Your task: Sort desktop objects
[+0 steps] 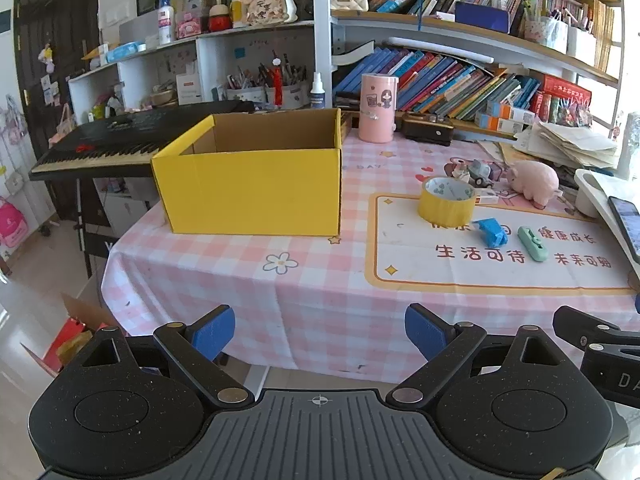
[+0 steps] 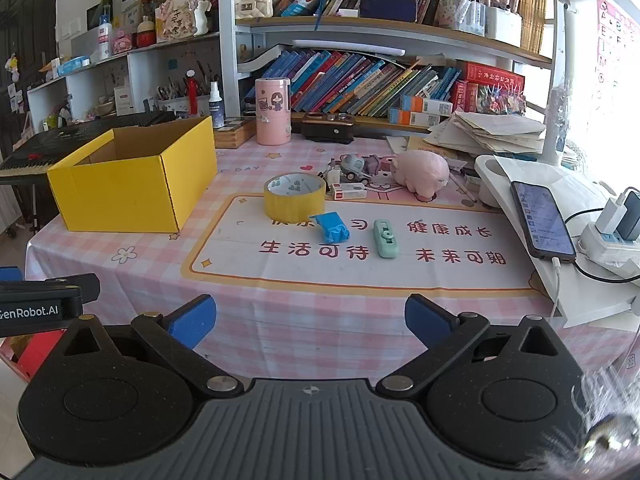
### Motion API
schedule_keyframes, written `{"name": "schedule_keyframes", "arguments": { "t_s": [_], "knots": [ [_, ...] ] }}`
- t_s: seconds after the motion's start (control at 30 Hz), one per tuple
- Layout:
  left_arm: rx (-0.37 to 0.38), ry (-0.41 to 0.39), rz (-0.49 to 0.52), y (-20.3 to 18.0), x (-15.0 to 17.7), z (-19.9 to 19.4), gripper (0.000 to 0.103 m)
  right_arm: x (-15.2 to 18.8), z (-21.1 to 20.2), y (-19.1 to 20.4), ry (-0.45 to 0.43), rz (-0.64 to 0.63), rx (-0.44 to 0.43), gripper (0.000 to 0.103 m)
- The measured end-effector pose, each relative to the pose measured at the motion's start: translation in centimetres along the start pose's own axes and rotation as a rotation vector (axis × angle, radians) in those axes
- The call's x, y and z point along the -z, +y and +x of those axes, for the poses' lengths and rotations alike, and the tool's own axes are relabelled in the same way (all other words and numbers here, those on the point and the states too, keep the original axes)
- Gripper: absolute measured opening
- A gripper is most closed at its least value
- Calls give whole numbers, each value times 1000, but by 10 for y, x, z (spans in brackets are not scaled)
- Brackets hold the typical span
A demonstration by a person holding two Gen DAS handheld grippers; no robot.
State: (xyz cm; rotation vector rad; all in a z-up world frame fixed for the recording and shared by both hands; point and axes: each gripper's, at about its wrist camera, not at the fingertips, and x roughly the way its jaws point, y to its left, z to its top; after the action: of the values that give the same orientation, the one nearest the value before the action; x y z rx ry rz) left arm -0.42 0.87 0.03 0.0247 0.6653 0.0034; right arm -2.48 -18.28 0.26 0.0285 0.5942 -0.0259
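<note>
Sorting not begun: the yellow cardboard box (image 2: 132, 184) looks empty; beside it lie tape roll (image 2: 295, 196), blue wad (image 2: 331, 227) and green case (image 2: 386, 239); left hand-held gripper (image 1: 320, 330) and right hand-held gripper (image 2: 311, 320) gape, holding nothing.

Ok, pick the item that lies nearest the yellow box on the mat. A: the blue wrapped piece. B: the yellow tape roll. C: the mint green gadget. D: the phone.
B: the yellow tape roll stands at the mat's left end, closest to the yellow box, with the blue wrapped piece, the mint green gadget and the phone each farther right.
</note>
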Motion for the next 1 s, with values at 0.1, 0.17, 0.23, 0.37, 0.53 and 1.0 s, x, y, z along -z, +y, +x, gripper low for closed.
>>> {"name": "schedule_keyframes", "arguments": {
  "t_s": [0.1, 0.17, 0.23, 0.37, 0.53, 1.0],
  "knots": [
    [3, -1, 9, 0, 0, 0, 94, -1, 0, 1, 5, -5, 0, 102],
    [6, -4, 17, -1, 0, 0, 94, -1, 0, 3, 6, -10, -2, 102],
    [5, -9, 24, -1, 0, 0, 94, -2, 1, 3, 7, -11, -3, 101],
    [7, -12, 29, -1, 0, 2, 94, -2, 2, 5, 8, -10, 0, 102],
    [5, -9, 22, 1, -1, 4, 94, -3, 4, 6, 10, -9, -1, 101],
    [-1, -13, 1, 10, -4, 8, 94, -3, 10, 10, 9, 6, 12, 102]
  ]
}}
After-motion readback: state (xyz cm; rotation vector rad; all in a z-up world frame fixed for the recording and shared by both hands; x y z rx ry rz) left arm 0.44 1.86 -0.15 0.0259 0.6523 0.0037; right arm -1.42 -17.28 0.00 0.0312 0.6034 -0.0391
